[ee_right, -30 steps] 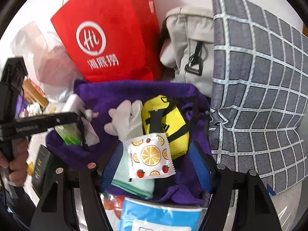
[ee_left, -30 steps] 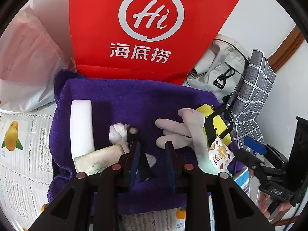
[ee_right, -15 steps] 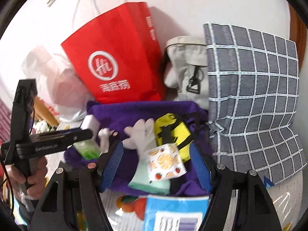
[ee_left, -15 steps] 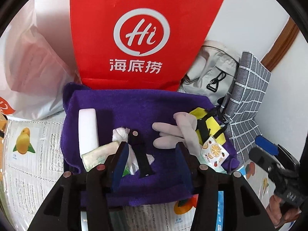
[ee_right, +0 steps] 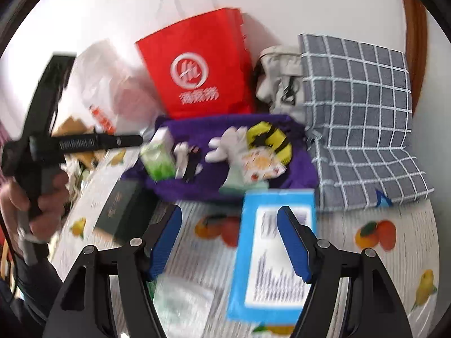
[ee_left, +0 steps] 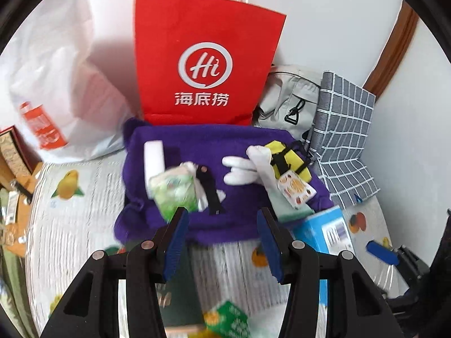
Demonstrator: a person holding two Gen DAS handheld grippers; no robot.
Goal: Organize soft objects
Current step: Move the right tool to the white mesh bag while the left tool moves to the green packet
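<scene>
Both tongs have pulled back from the purple towel (ee_left: 231,140): the left tongs (ee_left: 222,242) and right tongs (ee_right: 228,239) now gape wide and empty. The tissue pack (ee_left: 174,191), glove (ee_left: 242,166) and yellow pouch (ee_left: 287,157) lie gathered on it, so that placement looks finished.

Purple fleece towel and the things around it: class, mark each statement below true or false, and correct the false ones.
1. A white glove lies on the purple fleece towel. True.
2. The red paper bag lies flat on the towel. False: it stands upright behind the towel.
3. The left gripper grips the green tissue pack. False: its fingers are spread open and hold nothing.
4. A grey checked cushion sits to the right of the towel. True.
5. The right gripper is open above a blue box. True.
6. The yellow pouch with black straps is off the towel, on the fruit-print tablecloth. False: it rests on the towel beside the glove.
</scene>
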